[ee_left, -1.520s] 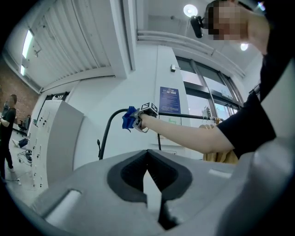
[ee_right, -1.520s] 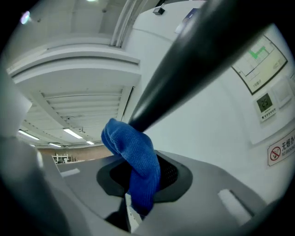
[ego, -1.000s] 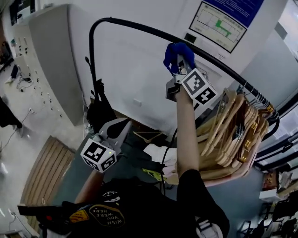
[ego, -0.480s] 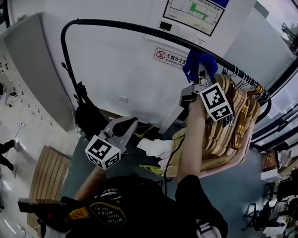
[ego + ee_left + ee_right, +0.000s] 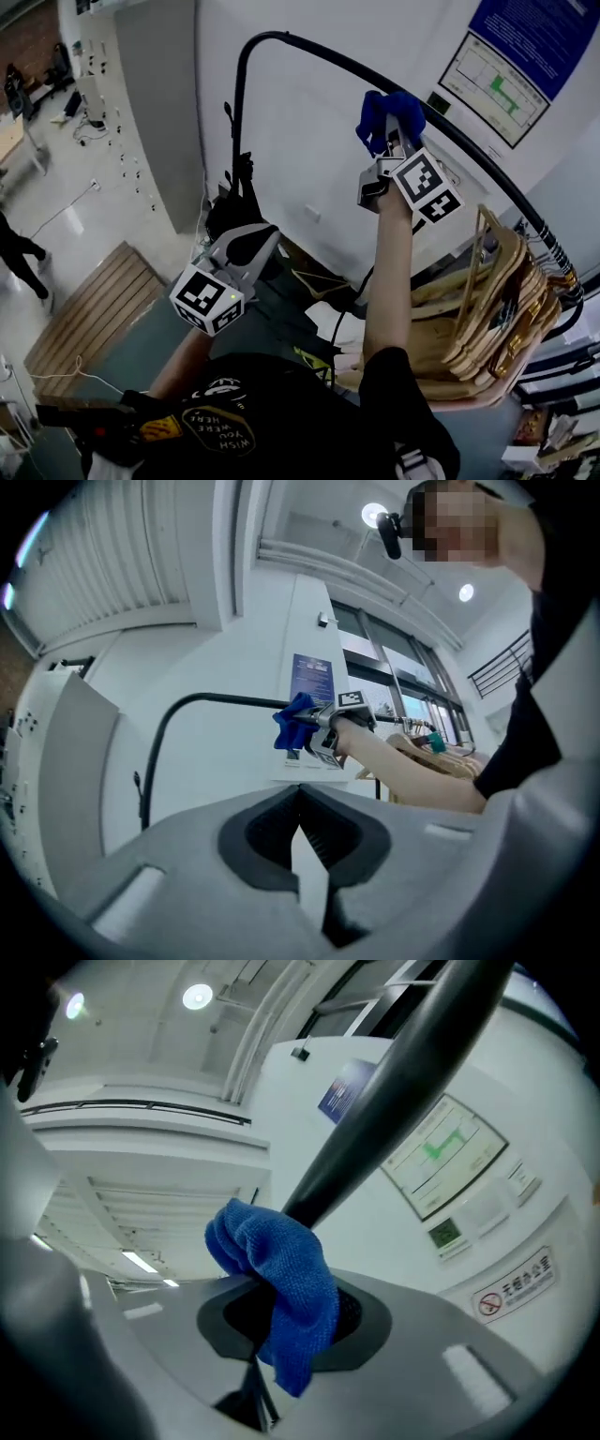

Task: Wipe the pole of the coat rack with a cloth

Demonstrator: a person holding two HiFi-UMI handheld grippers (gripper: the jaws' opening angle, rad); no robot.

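Observation:
The coat rack's black pole (image 5: 319,53) arcs from a left upright over to the right. My right gripper (image 5: 392,141) is raised to it, shut on a blue cloth (image 5: 387,114) that presses against the pole. In the right gripper view the cloth (image 5: 281,1274) bunches out of the jaws against the pole (image 5: 394,1091). My left gripper (image 5: 251,236) hangs lower left, away from the pole, shut with nothing in it. The left gripper view looks up at the pole (image 5: 216,699) and the cloth (image 5: 292,722) from below.
Several wooden hangers (image 5: 478,300) crowd the pole's right end. A black bag (image 5: 234,208) hangs by the left upright. Posters (image 5: 492,80) are on the white wall behind. A grey cabinet (image 5: 155,103) stands at the left, with a slatted wooden panel (image 5: 89,314) on the floor.
The right gripper slid the cloth along the pole toward the hangers, then back away from them. The head camera swung about. The left gripper stayed low and shut.

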